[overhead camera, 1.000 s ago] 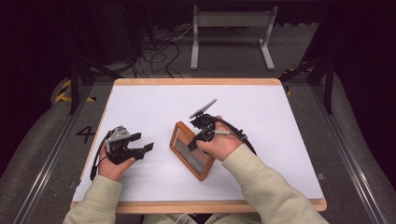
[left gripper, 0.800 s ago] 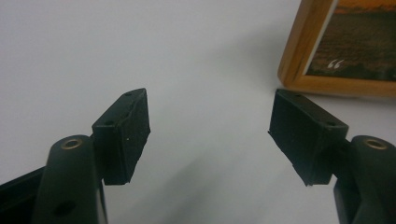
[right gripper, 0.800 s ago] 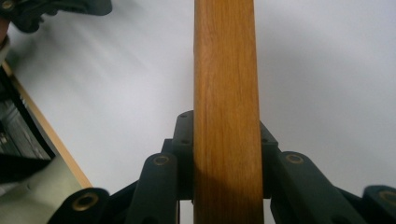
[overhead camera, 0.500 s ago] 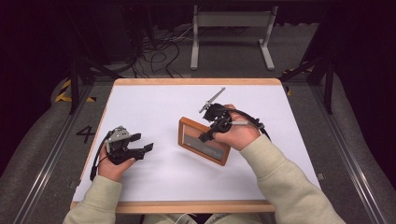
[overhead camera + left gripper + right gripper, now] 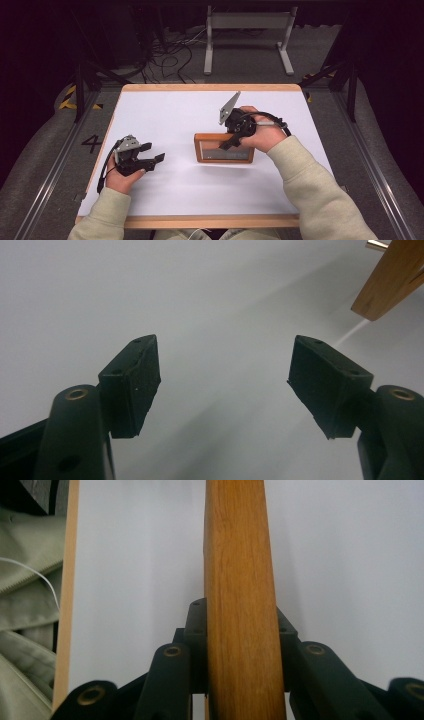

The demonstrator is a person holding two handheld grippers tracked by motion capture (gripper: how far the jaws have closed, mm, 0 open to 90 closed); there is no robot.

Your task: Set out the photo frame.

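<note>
On the white table [image 5: 170,110] with its pale wooden border, a wooden picture frame [image 5: 223,148] is near the middle, a little toward the person's right, and its long sides run almost parallel to the near edge of the table. The right gripper [image 5: 231,141] comes to it from the far right side, and its jaws are closed on the upper edge of the frame; in the right gripper view the two black jaws press on both faces of the wooden frame edge [image 5: 240,605], which rises straight up between them. A soft shadow lies on the table just under the near side of the frame, so it seems to be lifted or tilted a little, but I cannot tell how much. The left gripper [image 5: 150,157] rests low over the table near the left border, well apart from the frame, and its jaws stand wide with nothing between them; in the left gripper view only bare white surface is between the pads, and one corner of the frame [image 5: 390,285] shows at the upper right. Around the frame there is much free surface: a wide bare strip toward the far edge, open room between the two grippers, and also free space toward the right edge, behind the right sleeve [image 5: 310,185]. The near edge of the table is partly covered by both forearms.
</note>
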